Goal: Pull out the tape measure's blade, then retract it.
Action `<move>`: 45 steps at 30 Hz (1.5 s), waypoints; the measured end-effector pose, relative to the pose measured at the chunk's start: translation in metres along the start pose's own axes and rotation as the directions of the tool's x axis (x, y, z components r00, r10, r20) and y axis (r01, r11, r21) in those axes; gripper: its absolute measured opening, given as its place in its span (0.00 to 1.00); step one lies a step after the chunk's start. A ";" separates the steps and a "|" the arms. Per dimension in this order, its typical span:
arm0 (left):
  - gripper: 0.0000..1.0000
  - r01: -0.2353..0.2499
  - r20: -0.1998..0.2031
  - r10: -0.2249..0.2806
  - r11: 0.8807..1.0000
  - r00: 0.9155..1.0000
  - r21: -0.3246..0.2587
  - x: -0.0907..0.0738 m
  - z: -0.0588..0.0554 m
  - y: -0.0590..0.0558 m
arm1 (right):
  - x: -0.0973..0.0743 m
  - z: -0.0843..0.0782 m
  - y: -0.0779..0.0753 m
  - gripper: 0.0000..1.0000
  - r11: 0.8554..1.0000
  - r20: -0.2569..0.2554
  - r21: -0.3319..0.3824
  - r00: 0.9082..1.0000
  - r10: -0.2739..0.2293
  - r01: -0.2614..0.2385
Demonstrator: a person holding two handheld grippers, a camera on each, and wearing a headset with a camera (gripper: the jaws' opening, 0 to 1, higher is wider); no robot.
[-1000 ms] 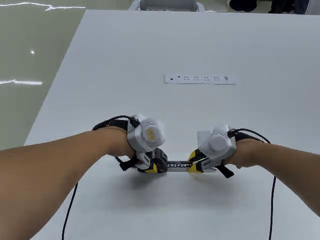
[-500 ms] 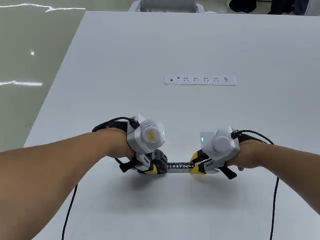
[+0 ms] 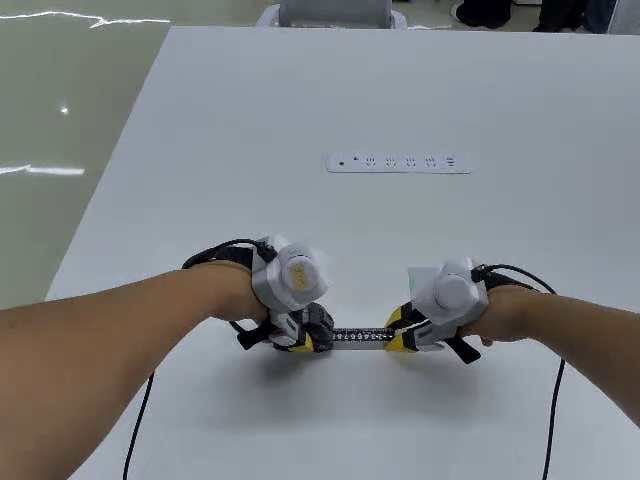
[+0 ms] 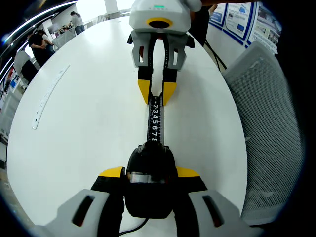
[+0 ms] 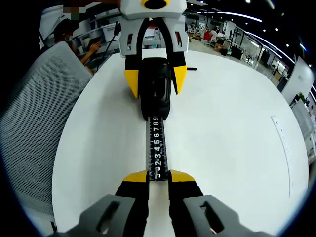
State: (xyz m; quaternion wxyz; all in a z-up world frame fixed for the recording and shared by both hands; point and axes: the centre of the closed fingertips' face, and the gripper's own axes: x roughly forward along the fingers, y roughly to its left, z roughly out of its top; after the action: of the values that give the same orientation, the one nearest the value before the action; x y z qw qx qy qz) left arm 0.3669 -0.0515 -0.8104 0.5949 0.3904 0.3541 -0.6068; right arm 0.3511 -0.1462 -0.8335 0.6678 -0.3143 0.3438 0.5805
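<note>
Your left gripper [image 4: 150,172] clamps the tape measure case [image 5: 155,89] as an anchor. Your right gripper [image 5: 158,176] pinches the blade [image 5: 156,143] at its end, probably by the hook, ready to pull.

Gripper views seemingly opposed; share blade [image 4: 154,121]

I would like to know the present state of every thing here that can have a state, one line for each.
tape measure case: clamped between the left gripper's jaws.
blade: partly pulled out, straight, numbers up to 9 showing.
left gripper: shut on the tape measure case.
right gripper: shut on the blade's end.
power strip: lying flat, no plug seen in it.
</note>
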 end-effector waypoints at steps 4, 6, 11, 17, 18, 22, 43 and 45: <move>0.34 -0.001 0.001 0.001 1.000 1.000 -0.001 0.000 0.000 0.000 | -0.001 -0.001 -0.001 0.13 1.000 0.004 -0.003 1.000 -0.004 0.004; 0.34 -0.001 0.001 0.001 1.000 1.000 -0.002 0.000 0.000 0.000 | -0.001 -0.003 -0.001 0.13 1.000 0.004 -0.005 1.000 -0.004 0.004; 0.34 -0.001 0.002 0.001 1.000 1.000 -0.002 0.000 0.001 0.000 | -0.002 -0.004 -0.001 0.13 1.000 0.006 0.002 1.000 0.003 -0.003; 0.34 -0.001 0.004 0.001 1.000 1.000 -0.008 0.001 0.001 0.000 | -0.003 -0.006 -0.003 0.13 1.000 -0.010 -0.002 1.000 0.006 -0.006; 0.34 -0.001 0.005 0.001 1.000 1.000 -0.009 0.001 0.001 0.000 | -0.003 -0.007 -0.003 0.13 1.000 -0.010 -0.002 1.000 0.006 -0.006; 0.34 -0.001 0.007 0.001 1.000 1.000 -0.010 0.001 0.001 0.000 | -0.004 -0.008 -0.003 0.13 1.000 -0.008 0.005 1.000 0.003 -0.003; 0.34 0.001 0.010 -0.001 1.000 1.000 -0.008 0.001 0.002 -0.001 | -0.012 -0.019 -0.004 0.14 1.000 -0.008 0.017 1.000 -0.002 0.003; 0.34 0.001 0.011 0.000 1.000 1.000 -0.009 0.001 0.002 -0.001 | -0.012 -0.020 -0.004 0.13 1.000 -0.009 0.017 1.000 -0.002 0.003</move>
State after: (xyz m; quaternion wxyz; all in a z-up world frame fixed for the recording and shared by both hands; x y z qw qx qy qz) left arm 0.3659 -0.0534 -0.8107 0.5985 0.3843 0.3537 -0.6075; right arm 0.3525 -0.1696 -0.8348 0.6697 -0.3117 0.3513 0.5753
